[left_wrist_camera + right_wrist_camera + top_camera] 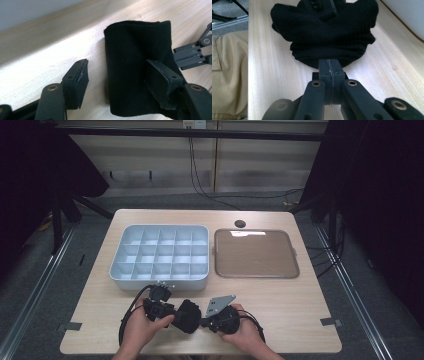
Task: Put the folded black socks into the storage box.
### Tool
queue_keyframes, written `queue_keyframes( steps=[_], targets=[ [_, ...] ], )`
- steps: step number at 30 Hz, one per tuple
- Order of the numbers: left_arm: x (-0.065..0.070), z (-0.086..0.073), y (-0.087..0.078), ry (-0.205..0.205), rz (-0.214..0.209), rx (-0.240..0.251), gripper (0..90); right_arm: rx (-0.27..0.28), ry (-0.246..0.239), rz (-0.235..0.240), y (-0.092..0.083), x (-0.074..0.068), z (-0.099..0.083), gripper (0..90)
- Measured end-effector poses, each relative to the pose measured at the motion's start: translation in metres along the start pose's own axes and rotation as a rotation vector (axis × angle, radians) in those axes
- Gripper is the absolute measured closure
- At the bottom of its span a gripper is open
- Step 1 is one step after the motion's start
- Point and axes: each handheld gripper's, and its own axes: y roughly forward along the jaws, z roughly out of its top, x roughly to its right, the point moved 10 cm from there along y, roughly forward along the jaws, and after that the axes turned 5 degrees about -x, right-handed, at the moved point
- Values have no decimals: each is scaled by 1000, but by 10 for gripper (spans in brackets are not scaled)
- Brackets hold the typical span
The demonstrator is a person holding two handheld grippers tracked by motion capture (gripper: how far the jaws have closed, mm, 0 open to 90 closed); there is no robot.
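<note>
Left gripper (pixel 117 82): jaws apart, approx. mid-width; one pad bare over the table (pixel 300 315), other pad lying against the black cloth (pixel 135 67), so no pinch from me on that side. In the high view I hold this gripper (pixel 172 312) low at the near edge, pointing toward the cloth (pixel 187 316), w/ its cable looping off to the left. Right gripper (pixel 329 68): jaws fully closed, pads pressed flat together, tips at the near hem of the cloth (pixel 324 35); can't tell whether any fabric is caught between them. In the high view the right gripper (pixel 206 322) sits just right of the cloth, grey plate on top. Cloth pos.: bunched on the table btw. both grippers, near front edge, centre-left. Behind it: white compartment box (pixel 160 277) just beyond the left gripper, brown tray (pixel 256 272) beside the box to the right. Both apart from the cloth.
</note>
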Motion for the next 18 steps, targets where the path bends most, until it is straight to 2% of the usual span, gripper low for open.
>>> queue_keyframes(
  steps=[4, 7, 9, 12, 16, 18],
  targets=[
    [2, -1, 2, 11, 8, 1, 360, 3, 4, -2, 0, -1, 0, 900],
    [6, -1, 3, 12, 4, 4, 398, 6, 2, -3, 1, -1, 1, 900],
    [7, -2, 3, 34, 0, -5, 428, 7, 2, -3, 1, -1, 1, 900],
    [10, -2, 3, 29, -15, 0, 479, 7, -1, -8, 1, -1, 1, 900],
    [11, -3, 4, 2, -53, 2, 524, 8, -5, -11, 1, -1, 1, 900],
    [12, -4, 5, 2, -55, 5, 548, 8, -9, -15, 1, -1, 1, 900]
  ],
)
